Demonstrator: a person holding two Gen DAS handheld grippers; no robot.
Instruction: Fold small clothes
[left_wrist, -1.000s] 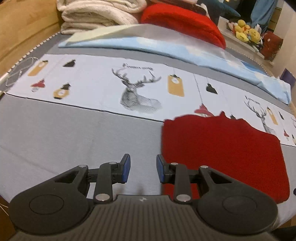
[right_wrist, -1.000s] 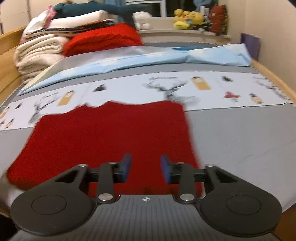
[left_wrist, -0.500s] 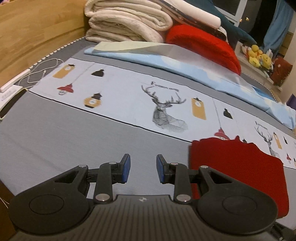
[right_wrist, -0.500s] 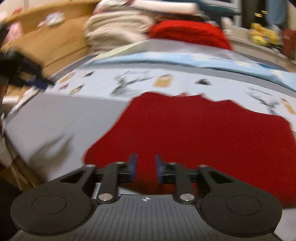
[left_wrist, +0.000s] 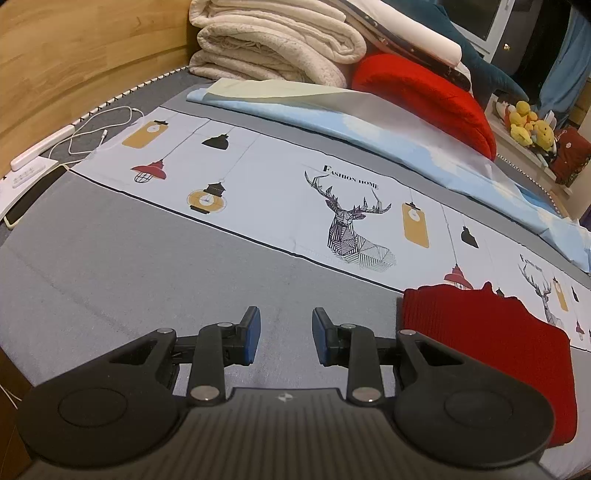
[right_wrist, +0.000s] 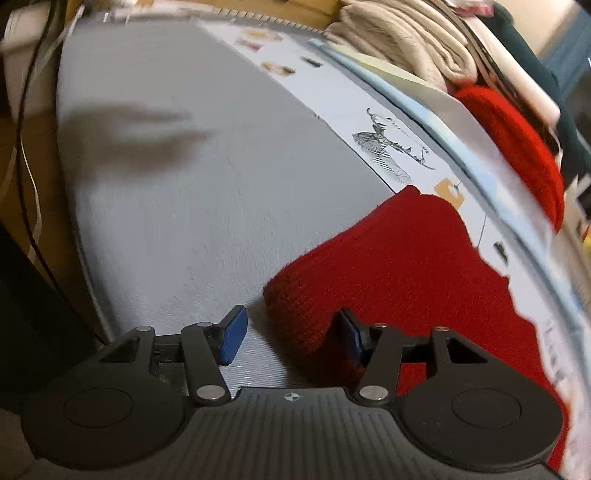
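Observation:
A red knitted garment lies flat on the grey bed sheet, at the lower right of the left wrist view. My left gripper is open and empty, over bare sheet to the left of the garment. In the right wrist view the garment fills the centre right. My right gripper is open, and the garment's near left corner lies between its two fingers, close to the right pad. This view is blurred.
A printed pale strip with deer and lamps crosses the bed. Folded cream blankets, a red cushion and a light-blue pillowcase lie at the far side. A white cable and charger lie by the wooden wall at left.
My left gripper has swung left, away from the garment. My right gripper has swung left to the garment's near left corner and opened wider.

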